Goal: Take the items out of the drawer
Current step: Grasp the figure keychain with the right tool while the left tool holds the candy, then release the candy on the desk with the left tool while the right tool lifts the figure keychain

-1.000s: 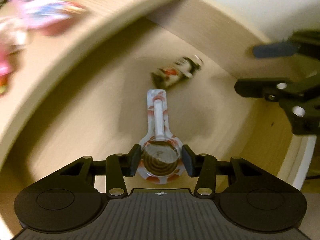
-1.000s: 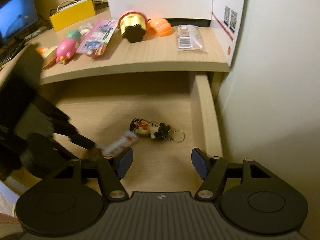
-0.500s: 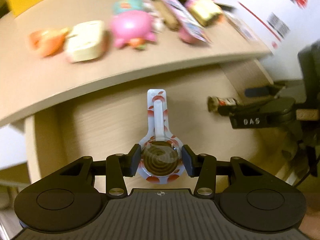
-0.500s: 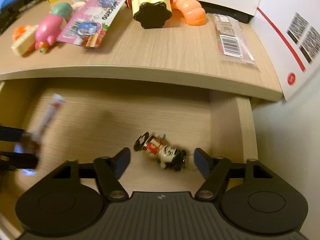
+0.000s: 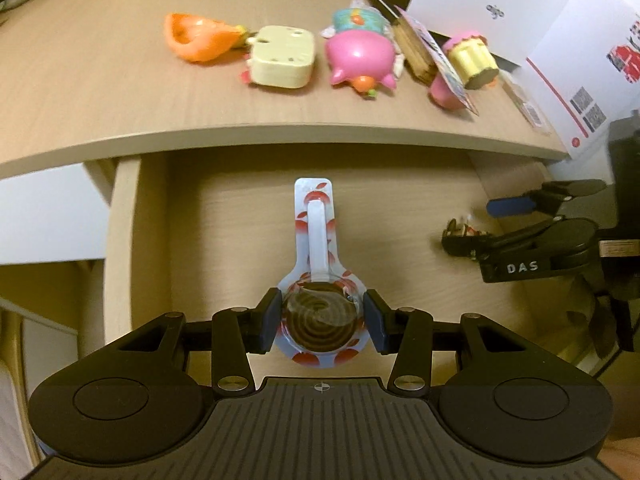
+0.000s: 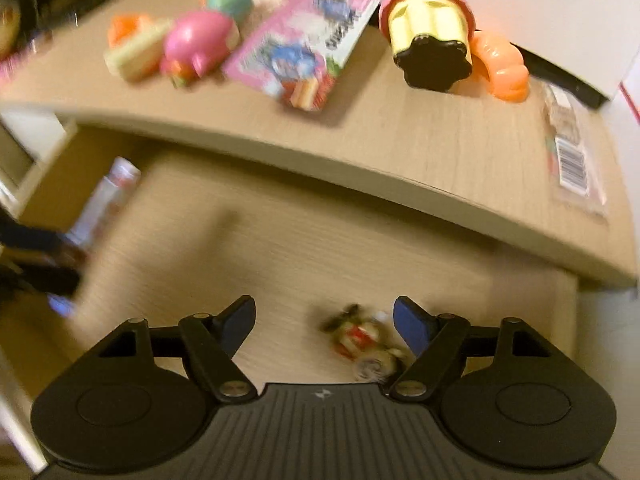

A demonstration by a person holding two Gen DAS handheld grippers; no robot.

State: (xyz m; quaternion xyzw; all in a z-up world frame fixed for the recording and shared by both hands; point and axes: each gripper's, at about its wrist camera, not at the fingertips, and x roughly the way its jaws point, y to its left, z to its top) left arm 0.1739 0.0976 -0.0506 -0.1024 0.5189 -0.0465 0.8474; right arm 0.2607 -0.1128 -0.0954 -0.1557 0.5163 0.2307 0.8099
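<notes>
My left gripper (image 5: 320,322) is shut on a wrapped lollipop (image 5: 318,264), a brown spiral candy in a white wrapper with red prints, its stick pointing away. It hangs above the open wooden drawer (image 5: 120,248). In the right wrist view the lollipop (image 6: 108,200) shows blurred at the left. A small figure keychain (image 6: 360,340) lies on the drawer floor. My right gripper (image 6: 324,324) is open just above it, the figure sitting close to the right finger. From the left wrist view the right gripper (image 5: 516,220) partly hides the keychain (image 5: 460,234).
On the desk top (image 5: 120,92) above the drawer lie an orange toy (image 5: 196,38), a cream block toy (image 5: 282,56), a pink pig (image 5: 358,58), a pink packet (image 6: 304,40), a cupcake toy (image 6: 430,30), a croissant toy (image 6: 502,66) and a barcoded bag (image 6: 572,152). A white box (image 6: 520,0) stands behind.
My left gripper has lifted the lollipop up and back out of the drawer. The right gripper has dropped closer over the keychain, which now sits between its fingers.
</notes>
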